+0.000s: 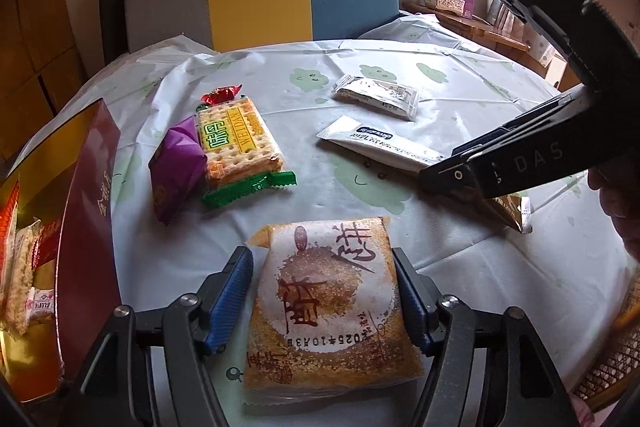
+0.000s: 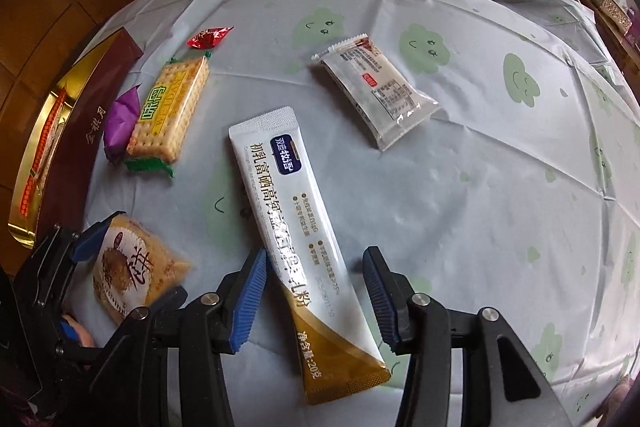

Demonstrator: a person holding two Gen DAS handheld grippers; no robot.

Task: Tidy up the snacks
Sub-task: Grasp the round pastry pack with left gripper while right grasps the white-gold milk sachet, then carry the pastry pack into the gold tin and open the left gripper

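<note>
While the sesame cake packet [image 1: 328, 303] lies near the table's [image 1: 460, 99] near edge, my left gripper [image 1: 324, 303] clamps its sides. My right gripper [image 2: 316, 295] stands apart astride the long powder sachet [image 2: 296, 227] mid-table, pads not pressing; beyond lie crackers [image 2: 170, 111].
</note>
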